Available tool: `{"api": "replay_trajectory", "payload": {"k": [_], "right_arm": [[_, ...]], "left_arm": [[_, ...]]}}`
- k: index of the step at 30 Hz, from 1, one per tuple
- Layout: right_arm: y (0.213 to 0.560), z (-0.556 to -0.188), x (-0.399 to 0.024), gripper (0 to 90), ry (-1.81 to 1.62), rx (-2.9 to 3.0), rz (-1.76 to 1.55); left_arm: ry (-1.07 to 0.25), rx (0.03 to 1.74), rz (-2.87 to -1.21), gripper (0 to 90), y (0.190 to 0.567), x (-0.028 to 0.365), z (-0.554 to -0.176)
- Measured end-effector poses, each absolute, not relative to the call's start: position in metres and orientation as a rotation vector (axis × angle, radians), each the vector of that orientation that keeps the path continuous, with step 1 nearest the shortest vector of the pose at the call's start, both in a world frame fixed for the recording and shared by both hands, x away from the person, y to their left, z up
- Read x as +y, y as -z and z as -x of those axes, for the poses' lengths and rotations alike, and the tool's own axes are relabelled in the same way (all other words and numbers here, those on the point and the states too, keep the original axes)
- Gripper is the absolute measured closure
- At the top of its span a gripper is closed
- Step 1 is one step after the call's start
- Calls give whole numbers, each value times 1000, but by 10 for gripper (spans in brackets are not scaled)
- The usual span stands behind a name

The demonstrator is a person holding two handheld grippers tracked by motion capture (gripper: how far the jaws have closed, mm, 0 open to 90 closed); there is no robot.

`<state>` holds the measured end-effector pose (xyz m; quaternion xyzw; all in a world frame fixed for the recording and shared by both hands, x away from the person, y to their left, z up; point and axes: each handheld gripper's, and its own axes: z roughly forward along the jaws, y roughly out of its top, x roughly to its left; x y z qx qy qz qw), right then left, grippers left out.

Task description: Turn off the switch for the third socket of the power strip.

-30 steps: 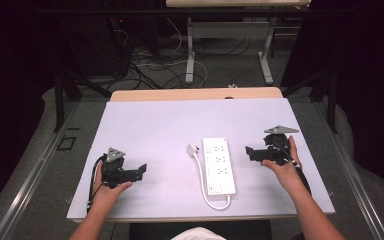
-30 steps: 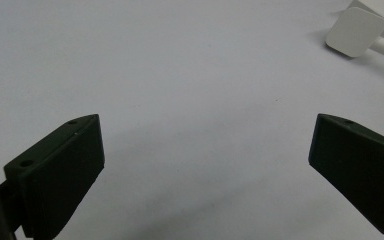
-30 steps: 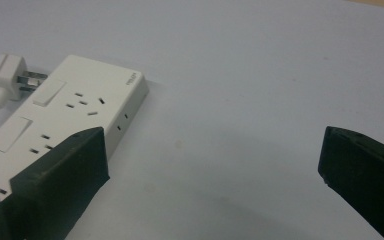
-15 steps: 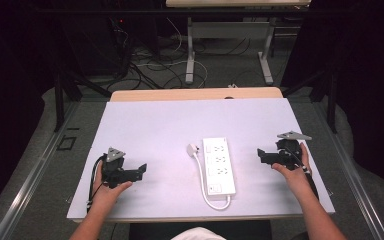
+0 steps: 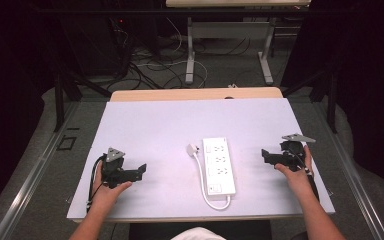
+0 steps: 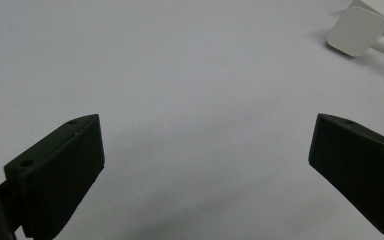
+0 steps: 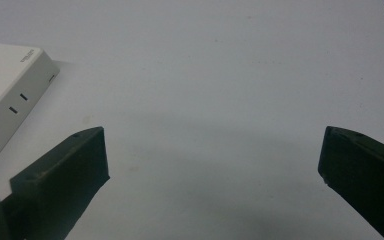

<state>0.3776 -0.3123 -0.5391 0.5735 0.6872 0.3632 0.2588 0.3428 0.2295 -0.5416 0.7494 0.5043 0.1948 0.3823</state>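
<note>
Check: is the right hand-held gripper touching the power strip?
Apart. In the high view, bare table separates the right hand-held gripper from the power strip; the right gripper view shows its open jaws empty.

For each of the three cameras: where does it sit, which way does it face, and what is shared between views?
High view: above the person's side, facing forward and down on the table; both forearms, left gripper and right gripper show.
Left gripper view: rides the left gripper, looks between its open jaws at the plug.
Right gripper view: rides the right gripper, open jaws, facing the power strip.
Shared: strip and plug also show in the high view.
</note>
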Motion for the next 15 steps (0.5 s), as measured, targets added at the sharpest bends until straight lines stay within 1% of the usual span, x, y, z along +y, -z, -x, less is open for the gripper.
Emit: {"api": "replay_trajectory", "payload": {"k": [11, 12, 15], "right_arm": [[547, -378, -318, 0, -973, 1855, -1585], [547, -378, -318, 0, -971, 1853, -1589], [548, -379, -319, 0, -976, 1854, -1589]], "left_arm": [[-490, 1286, -1916, 12, 542, 230, -343], [-508, 1287, -1900, 12, 543, 229, -343], [-507, 1289, -1900, 12, 543, 229, -343]]}}
